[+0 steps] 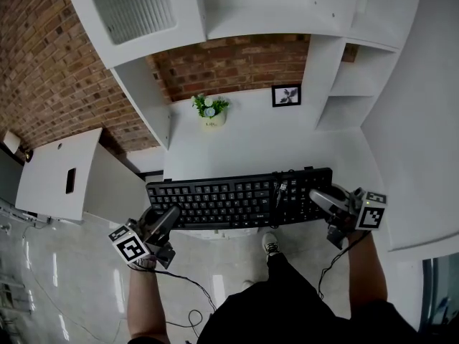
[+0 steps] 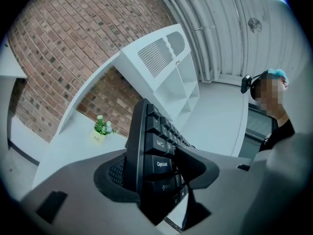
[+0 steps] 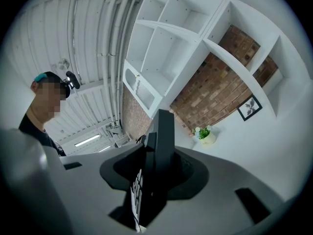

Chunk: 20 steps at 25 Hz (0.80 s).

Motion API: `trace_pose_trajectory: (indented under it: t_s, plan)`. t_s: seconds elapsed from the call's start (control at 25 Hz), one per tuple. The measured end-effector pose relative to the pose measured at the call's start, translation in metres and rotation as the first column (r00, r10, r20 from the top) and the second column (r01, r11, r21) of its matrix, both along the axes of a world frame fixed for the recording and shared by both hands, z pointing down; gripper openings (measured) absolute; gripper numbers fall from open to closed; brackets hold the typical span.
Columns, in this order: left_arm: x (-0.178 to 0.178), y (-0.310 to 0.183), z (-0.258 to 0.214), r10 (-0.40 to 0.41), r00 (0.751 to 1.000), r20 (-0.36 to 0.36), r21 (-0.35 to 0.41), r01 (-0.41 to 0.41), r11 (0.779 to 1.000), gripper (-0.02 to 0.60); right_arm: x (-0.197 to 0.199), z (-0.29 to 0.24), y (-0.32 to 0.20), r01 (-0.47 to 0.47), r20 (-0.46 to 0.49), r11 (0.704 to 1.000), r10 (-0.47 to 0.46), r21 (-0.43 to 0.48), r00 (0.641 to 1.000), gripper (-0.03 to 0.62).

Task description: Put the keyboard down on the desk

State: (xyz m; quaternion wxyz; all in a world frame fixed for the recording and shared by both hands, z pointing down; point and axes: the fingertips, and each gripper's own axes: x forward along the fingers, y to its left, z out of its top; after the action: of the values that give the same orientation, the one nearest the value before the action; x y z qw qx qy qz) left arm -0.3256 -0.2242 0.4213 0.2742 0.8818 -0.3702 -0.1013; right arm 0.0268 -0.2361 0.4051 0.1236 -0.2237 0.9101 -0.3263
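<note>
A black keyboard lies crosswise over the front part of the white desk. I cannot tell whether it rests on the desk or hangs just above it. My left gripper is shut on the keyboard's left end. In the left gripper view the keyboard stands edge-on between the jaws of that gripper, with the Caps Lock key showing. My right gripper is shut on the right end. The right gripper view shows the keyboard as a thin edge pinched by the right gripper.
A small potted plant and a framed picture stand at the back of the desk against the brick wall. White shelves rise on both sides. A low white cabinet stands at the left. Cables trail over the floor.
</note>
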Motion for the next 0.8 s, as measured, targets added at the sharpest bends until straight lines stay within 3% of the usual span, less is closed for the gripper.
trace_pose_trajectory:
  t_s: [0.2,0.36,0.56,0.8]
  plan:
    - [0.001,-0.068,0.029,-0.034,0.999,0.012,-0.033,0.034,0.999,0.265,0.0,0.033,-0.081,0.029,0.007,0.999,-0.029,-0.036,1.0,0.152]
    - [-0.001,-0.058,0.027,-0.021,1.0,0.002,-0.071,0.021,0.997,0.267,-0.003,0.029,-0.066,0.011,-0.008,0.997,-0.012,-0.077,1.0,0.153]
    - [0.001,-0.087,0.047,-0.038,0.999,0.001,-0.127,0.038,0.991,0.267,-0.001,0.046,-0.099,0.007,-0.028,0.99,-0.011,-0.138,1.0,0.16]
    - [0.002,-0.092,0.056,-0.02,0.999,-0.033,-0.182,0.013,0.983,0.27,-0.006,0.054,-0.104,-0.008,-0.07,0.979,-0.007,-0.204,0.998,0.166]
